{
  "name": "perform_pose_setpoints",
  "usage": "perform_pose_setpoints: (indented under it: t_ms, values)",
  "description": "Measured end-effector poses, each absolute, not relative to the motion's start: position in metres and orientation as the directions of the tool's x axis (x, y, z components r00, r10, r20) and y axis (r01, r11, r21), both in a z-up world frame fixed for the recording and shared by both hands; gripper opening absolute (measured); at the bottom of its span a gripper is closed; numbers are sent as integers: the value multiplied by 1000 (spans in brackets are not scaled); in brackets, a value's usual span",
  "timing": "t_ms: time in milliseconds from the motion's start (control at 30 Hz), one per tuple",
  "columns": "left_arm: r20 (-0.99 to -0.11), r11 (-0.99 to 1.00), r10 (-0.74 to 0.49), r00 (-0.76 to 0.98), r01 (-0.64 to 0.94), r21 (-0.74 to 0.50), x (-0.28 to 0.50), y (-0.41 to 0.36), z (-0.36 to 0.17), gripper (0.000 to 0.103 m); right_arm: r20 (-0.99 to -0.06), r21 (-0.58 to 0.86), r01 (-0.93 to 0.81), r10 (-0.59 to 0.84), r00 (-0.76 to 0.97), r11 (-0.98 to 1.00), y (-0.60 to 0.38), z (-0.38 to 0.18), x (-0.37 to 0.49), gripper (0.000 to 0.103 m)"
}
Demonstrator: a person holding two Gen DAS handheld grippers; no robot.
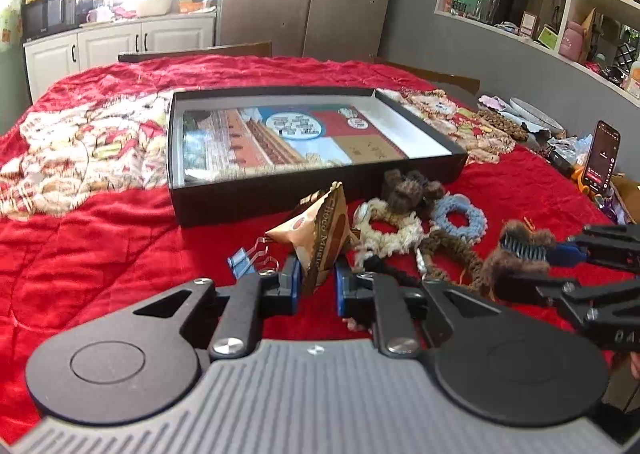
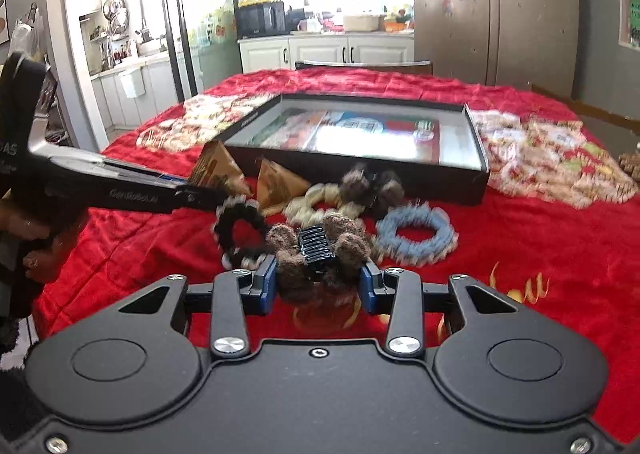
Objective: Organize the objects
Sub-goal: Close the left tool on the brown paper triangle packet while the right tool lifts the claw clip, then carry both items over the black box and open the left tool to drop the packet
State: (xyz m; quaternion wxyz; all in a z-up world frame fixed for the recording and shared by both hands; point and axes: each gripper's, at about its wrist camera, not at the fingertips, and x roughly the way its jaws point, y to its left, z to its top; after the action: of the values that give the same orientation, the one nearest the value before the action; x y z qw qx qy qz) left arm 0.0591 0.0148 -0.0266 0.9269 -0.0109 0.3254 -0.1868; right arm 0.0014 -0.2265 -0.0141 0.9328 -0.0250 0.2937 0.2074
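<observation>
In the left wrist view my left gripper (image 1: 318, 282) is shut on the lower corner of a brown triangular snack packet (image 1: 320, 230), which stands upright between the blue pads. Seen from the right wrist, the same left gripper (image 2: 196, 189) comes in from the left, gripping that packet (image 2: 218, 169). My right gripper (image 2: 318, 282) is shut on a brown fuzzy hair claw clip (image 2: 316, 254) with a black toothed middle, held just above the red cloth. The left wrist view shows the right gripper (image 1: 554, 272) and this clip (image 1: 520, 250) at the right. An open black box (image 1: 260, 197) lies behind them.
On the red quilt (image 1: 100, 246) lie a cream scrunchie (image 1: 388, 228), a blue scrunchie (image 1: 460, 213), a second brown fuzzy clip (image 1: 412, 187), a brown braided tie (image 1: 448, 254), a blue binder clip (image 1: 242, 260), a black scrunchie (image 2: 240, 230) and another packet (image 2: 280, 183). A phone (image 1: 602, 157) stands far right.
</observation>
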Motion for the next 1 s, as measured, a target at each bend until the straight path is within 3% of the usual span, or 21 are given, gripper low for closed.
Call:
perform_pose_setpoints:
  t_ms: [367, 1000]
  values:
    - [-566, 936, -346, 748, 317, -154, 109, 16, -2, 20, -472, 25, -382, 348, 810, 924, -218, 17, 61, 38]
    - [-571, 974, -224, 790, 178, -136, 227, 18, -17, 20, -525, 104, -237, 256, 812, 966, -214, -18, 242, 38]
